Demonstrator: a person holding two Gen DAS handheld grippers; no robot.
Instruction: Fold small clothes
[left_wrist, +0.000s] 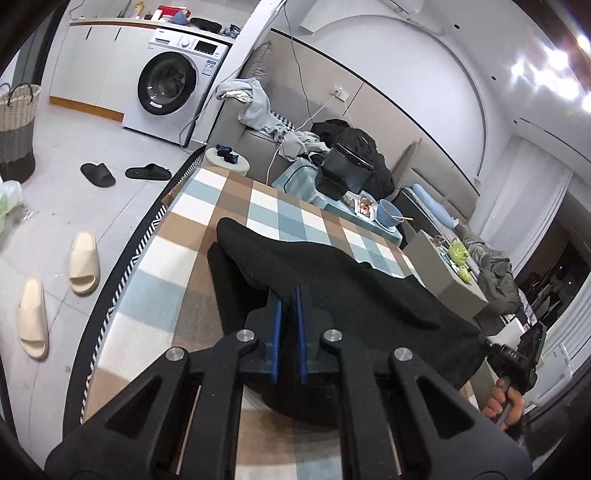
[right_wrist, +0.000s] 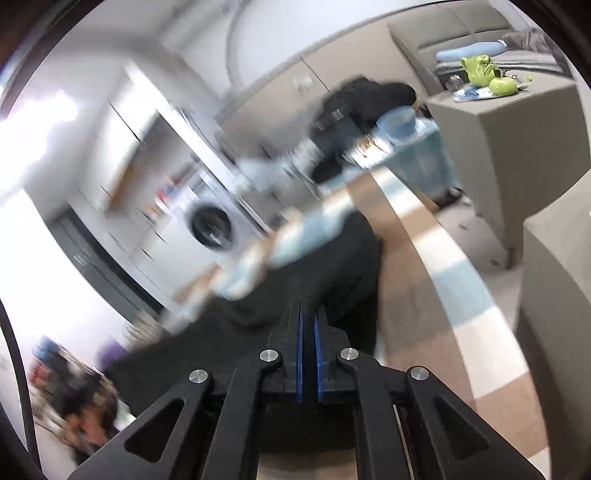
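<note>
Two grippers are engaged on one dark garment (left_wrist: 332, 280), which lies across a checked cloth (left_wrist: 236, 206) covering the work surface. The left gripper (left_wrist: 289, 295) has its blue-lined jaws nearly together, and black fabric rises between them, so it reads as clamped on an edge of the garment. The right gripper (right_wrist: 307, 314) shows the same condition in its own view: jaws drawn close with black fabric in the narrow gap. That view is heavily blurred, so finer detail of its grip cannot be told.

In the left wrist view the garment runs from the jaws toward the far right, where the other tool and the person's hand (left_wrist: 502, 402) appear at the cloth's edge. The fabric between the two grips looks raised off the cloth near the jaws and draped farther out.

The step in hand is judged to be a lift of one edge before laying it over the rest. To do it well:

1. Both grips should stay firm; thin knit can slip from a shallow bite.
2. Both hands should travel at one height, so the carried edge stays straight.
3. The span between the grips should be kept taut, without stretching the knit.
4. The edge should be lowered onto the lying part before either grip is relaxed.

A bowl (left_wrist: 389, 214) stands beyond the cloth, clear of the fold path.
</note>
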